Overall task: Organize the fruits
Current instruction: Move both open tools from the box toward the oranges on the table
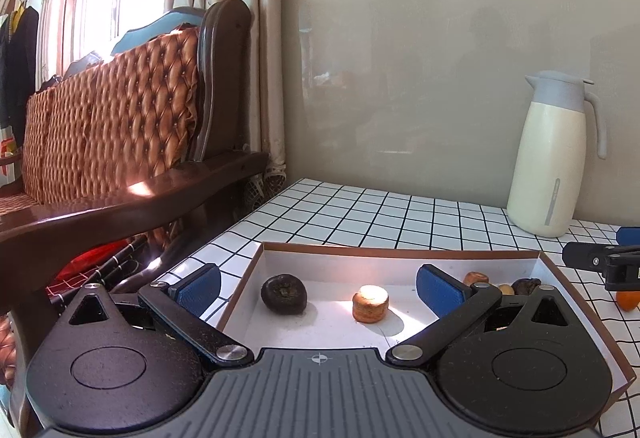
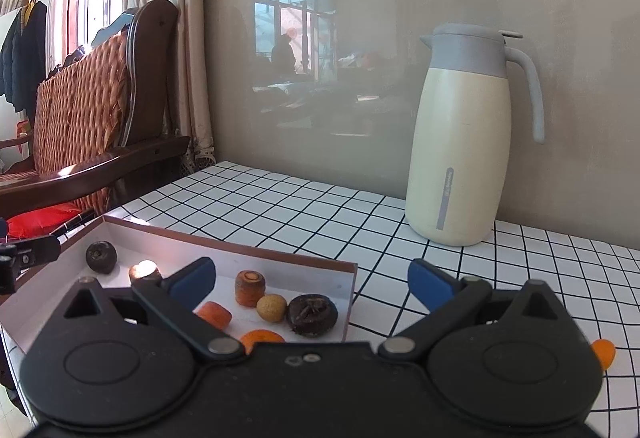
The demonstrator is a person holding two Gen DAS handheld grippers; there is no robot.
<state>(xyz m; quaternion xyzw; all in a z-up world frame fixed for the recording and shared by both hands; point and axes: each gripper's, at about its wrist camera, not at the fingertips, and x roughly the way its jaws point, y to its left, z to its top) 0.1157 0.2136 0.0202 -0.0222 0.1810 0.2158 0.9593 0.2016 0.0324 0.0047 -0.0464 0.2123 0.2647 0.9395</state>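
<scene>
Both tools, left (image 1: 318, 284) and right (image 2: 310, 280), gape empty; carrot stub (image 2: 250, 288) stands upright at 11 o'clock; jug (image 2: 460, 154) lettering perhaps unreadable.

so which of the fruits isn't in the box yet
The orange fruit lying on the checked tablecloth, right of the box past the right tongs. The rest sit inside the box.

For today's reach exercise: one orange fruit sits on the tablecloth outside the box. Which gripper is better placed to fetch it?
Right. The orange fruit lies just beside the right gripper, whose jaws are open and empty; the left gripper hangs over the box.
</scene>
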